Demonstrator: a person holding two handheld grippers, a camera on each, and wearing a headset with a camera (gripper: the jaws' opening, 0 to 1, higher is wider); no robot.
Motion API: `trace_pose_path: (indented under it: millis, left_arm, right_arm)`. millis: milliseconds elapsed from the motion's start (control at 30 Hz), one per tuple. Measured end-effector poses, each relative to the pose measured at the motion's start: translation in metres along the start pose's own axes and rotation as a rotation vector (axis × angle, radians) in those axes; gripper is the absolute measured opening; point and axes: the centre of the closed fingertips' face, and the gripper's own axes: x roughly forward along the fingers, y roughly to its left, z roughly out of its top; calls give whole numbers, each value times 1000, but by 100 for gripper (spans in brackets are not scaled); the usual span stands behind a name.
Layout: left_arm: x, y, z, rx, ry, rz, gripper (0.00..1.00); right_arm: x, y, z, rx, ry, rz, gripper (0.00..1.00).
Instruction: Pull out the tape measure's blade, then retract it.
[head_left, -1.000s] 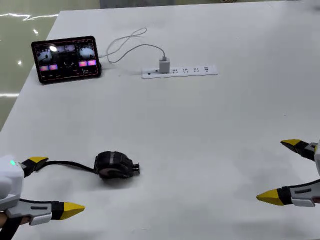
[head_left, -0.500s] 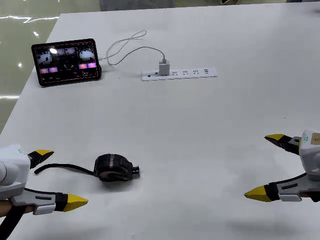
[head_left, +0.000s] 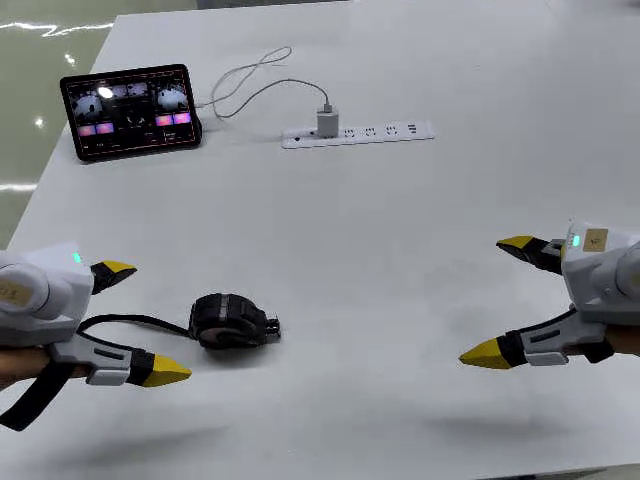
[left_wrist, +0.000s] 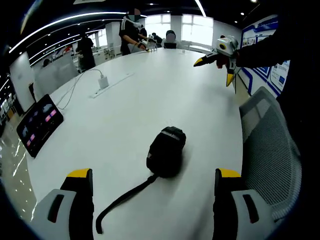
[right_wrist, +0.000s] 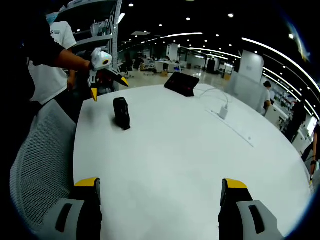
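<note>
A black tape measure (head_left: 230, 320) lies on the white table (head_left: 400, 230), its black wrist strap (head_left: 130, 322) trailing to the left. No blade is drawn out. My left gripper (head_left: 148, 322) hovers just left of it, open, with the strap running between its yellow-tipped fingers. In the left gripper view the tape measure (left_wrist: 166, 151) sits a short way ahead of the spread jaws. My right gripper (head_left: 502, 299) is open at the right side of the table, well apart from the tape measure (right_wrist: 121, 113), which is far ahead in its own view.
A tablet (head_left: 130, 110) with a lit screen stands at the back left. A white power strip (head_left: 358, 134) with a plugged charger and looped cable (head_left: 250, 85) lies behind the middle. A mesh chair (left_wrist: 270, 145) stands by the table's edge.
Both grippers have come inward toward the table's middle. My left gripper has closed in on the strap side of the tape measure. The tape measure has stayed where it was.
</note>
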Motion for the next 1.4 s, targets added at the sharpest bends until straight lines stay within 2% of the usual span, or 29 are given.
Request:
trace_pose_path:
  millis: [233, 333, 400, 433, 633, 700, 733, 800, 1033, 1133, 1167, 1233, 1300, 1400]
  left_arm:
    - [6, 2, 14, 54, 4, -23, 99]
    - [12, 0, 15, 96, 27, -45, 99]
    - [16, -7, 12, 124, 61, -88, 96]
    - [18, -7, 13, 138, 67, -83, 95]
    - [30, -23, 15, 221, 110, -149, 93]
    - [33, -26, 12, 237, 135, -164, 91]
    - [34, -32, 9, 250, 164, -198, 90]
    - [38, -36, 9, 282, 170, -211, 92]
    - [46, -36, 12, 329, 213, -237, 90]
    - [50, -36, 9, 346, 265, -257, 83]
    - [51, -37, 9, 356, 267, -265, 81]
    - [55, -41, 8, 373, 290, -287, 82]
    - [58, -41, 9, 395, 299, -285, 80]
    - [63, -39, 12, 390, 296, -290, 75]
  right_arm:
    - [8, 1, 14, -45, -5, 15, 99]
    - [12, 3, 18, -53, -6, 31, 99]
    - [16, 6, 21, -61, -7, 43, 99]
    - [18, 8, 22, -64, -6, 49, 99]
    - [28, 19, 27, -73, -8, 80, 99]
    - [31, 21, 29, -74, -9, 86, 99]
    - [33, 23, 30, -76, -10, 90, 99]
    - [37, 25, 32, -78, -12, 97, 99]
    - [53, 32, 36, -117, -2, 119, 99]
    - [62, 36, 42, -115, -9, 131, 99]
    - [65, 38, 43, -114, -11, 140, 99]
    - [74, 44, 44, -125, 2, 165, 99]
    - [83, 45, 41, -142, 17, 183, 99]
    - [94, 49, 44, -142, 25, 205, 99]
